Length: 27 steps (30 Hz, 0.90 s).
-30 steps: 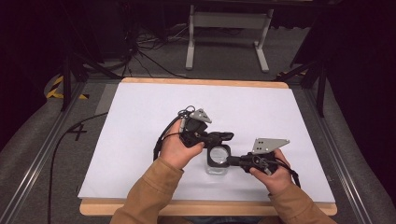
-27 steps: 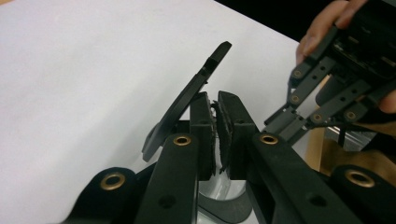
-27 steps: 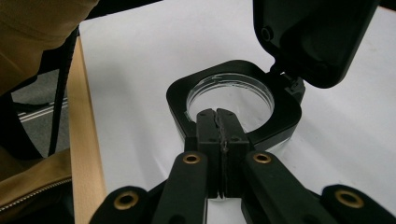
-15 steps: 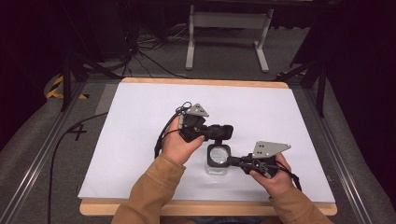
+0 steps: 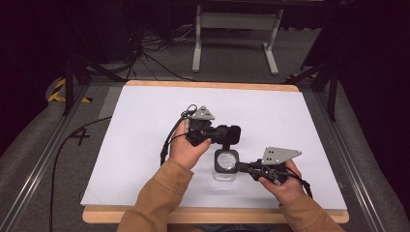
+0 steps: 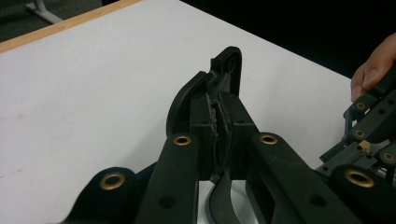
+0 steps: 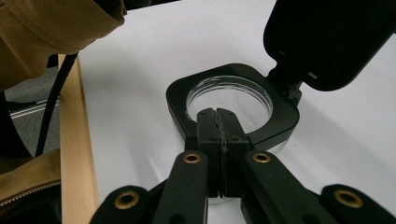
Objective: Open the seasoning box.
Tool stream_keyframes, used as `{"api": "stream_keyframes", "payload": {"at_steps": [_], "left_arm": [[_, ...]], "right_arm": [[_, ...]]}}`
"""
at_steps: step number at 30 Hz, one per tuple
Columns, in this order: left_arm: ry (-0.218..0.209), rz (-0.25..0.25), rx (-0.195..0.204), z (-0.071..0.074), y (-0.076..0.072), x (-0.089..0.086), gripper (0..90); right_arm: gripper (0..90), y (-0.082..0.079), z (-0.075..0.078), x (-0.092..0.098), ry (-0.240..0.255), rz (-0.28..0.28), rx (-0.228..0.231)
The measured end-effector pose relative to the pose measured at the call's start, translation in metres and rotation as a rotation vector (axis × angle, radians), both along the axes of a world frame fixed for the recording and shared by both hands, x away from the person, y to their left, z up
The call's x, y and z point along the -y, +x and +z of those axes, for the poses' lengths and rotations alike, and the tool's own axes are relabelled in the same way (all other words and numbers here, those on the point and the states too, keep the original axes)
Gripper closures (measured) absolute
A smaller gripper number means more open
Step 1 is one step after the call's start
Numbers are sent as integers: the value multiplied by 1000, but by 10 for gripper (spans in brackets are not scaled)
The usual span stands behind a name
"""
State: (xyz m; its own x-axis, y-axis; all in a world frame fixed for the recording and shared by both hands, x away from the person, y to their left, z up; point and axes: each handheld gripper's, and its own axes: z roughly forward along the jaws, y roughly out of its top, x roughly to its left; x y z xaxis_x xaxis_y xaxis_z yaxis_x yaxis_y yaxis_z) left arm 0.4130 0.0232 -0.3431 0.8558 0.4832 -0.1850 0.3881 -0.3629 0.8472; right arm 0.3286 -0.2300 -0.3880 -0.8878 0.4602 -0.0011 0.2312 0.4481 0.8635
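Note:
A small clear container (image 5: 225, 164) with a square black rim (image 7: 280, 126) stands on the white table top near the front. Its hinged black lid (image 5: 232, 135) is swung up and back, and it also appears in the right gripper view (image 7: 327, 42). My left gripper (image 5: 223, 136) comes in from the left and is shut on the lid's edge (image 6: 229, 65), with the jaws (image 6: 219, 105) pinched together around it. My right gripper (image 5: 240, 166) reaches in from the right and is shut on the near side of the rim (image 7: 216, 114).
The white table top (image 5: 145, 145) has a wooden front edge (image 7: 77, 154) close to the container. A black cable (image 5: 167, 145) trails from the left gripper. A tan sleeve (image 7: 56, 28) hangs over the left of the right gripper view. A metal stand (image 5: 232, 29) is on the floor behind.
The left gripper has carried the lid up and away from the container's opening, tilting it further open. The right gripper and the container have stayed put.

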Motion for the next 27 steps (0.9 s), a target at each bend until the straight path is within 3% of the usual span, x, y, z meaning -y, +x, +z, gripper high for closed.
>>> {"api": "stream_keyframes", "payload": {"at_steps": [9,14,17,19,24,27], "left_arm": [[-19,-4,-8,-1,0,1,845],[-10,-9,-14,5,-7,-3,757],[-9,-13,-20,10,-12,-10,727],[0,-16,-15,13,-15,-14,684],[29,26,-8,16,-25,-29,541],[39,61,-10,17,-30,-41,515]], "right_arm": [[900,0,0,0,1,4,5],[897,2,1,1,4,10,-16],[847,4,3,4,-12,12,-19],[829,6,7,9,13,15,-25],[787,15,18,18,47,-19,-16],[739,21,24,22,58,-28,-21]]}}
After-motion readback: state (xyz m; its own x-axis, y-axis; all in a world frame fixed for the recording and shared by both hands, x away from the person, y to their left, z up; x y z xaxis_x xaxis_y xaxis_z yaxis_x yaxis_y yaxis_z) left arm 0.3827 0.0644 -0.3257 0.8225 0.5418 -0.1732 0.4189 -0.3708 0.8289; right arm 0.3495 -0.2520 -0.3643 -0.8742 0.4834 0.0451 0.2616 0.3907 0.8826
